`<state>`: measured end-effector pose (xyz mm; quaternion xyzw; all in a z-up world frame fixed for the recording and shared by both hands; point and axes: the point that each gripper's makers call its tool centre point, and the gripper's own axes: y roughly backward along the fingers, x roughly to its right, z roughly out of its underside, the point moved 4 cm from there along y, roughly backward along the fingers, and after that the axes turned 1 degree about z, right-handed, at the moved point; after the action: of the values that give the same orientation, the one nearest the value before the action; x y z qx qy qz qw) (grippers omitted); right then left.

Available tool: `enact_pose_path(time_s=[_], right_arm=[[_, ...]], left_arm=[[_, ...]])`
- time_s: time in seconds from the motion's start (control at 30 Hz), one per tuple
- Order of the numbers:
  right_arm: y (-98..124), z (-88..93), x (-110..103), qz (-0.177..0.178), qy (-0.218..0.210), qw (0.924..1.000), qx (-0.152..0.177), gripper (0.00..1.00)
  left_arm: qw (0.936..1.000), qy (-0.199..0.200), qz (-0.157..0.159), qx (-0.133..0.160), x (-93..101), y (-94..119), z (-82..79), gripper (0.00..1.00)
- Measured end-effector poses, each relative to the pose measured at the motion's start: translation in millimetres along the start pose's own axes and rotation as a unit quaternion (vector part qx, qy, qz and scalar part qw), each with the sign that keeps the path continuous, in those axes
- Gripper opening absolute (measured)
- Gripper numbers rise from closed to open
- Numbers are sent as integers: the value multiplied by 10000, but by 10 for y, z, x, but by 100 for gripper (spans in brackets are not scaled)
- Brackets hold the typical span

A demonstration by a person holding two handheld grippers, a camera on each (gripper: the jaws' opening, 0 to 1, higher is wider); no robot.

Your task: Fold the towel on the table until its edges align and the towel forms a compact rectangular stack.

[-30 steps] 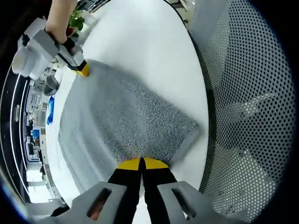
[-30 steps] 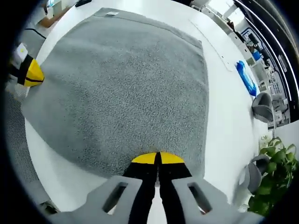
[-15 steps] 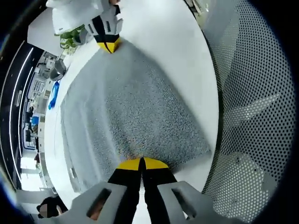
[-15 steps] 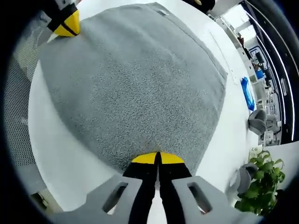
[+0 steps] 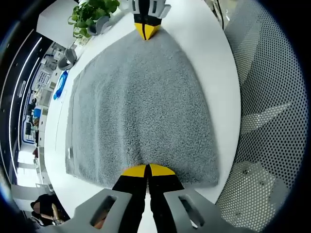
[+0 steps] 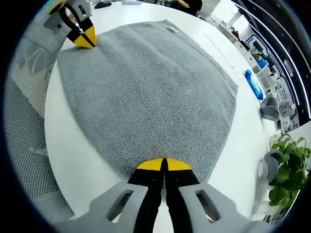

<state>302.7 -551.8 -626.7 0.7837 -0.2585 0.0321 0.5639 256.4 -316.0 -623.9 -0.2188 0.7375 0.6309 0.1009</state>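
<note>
- A grey towel (image 5: 141, 102) lies spread on the white table (image 5: 214, 63), reaching close to the table's edge.
- In the left gripper view, the left gripper (image 5: 147, 169) has its yellow-tipped jaws pressed together on the towel's near corner, at the towel's edge by the table's rim.
- The right gripper (image 5: 146, 30) shows at the far corner of the same towel edge, its yellow tips meeting on the cloth.
- In the right gripper view, the right gripper (image 6: 163, 164) is clamped on the towel (image 6: 146, 92) at its near corner, and the left gripper (image 6: 84, 37) pinches the far corner.
- Beyond the table's rim from the towel is a perforated grey mesh surface (image 5: 267, 97).
- A potted green plant (image 5: 92, 12) stands past the towel's far side.
- A blue object (image 6: 252, 83) lies on the table, apart from the towel.
</note>
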Motion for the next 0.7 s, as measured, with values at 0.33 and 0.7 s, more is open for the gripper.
enact_pose_path(time_s=[0.33,0.7], right_arm=[[65,-2,-215,-107,-887,9938,665,0],[129,67,-417,-798,-2153,9528,1986,0]], left_arm=[[9999,52,-110,56,-207,-81,138,1],[9896,1235,-260,691,-338,-108,289,1]])
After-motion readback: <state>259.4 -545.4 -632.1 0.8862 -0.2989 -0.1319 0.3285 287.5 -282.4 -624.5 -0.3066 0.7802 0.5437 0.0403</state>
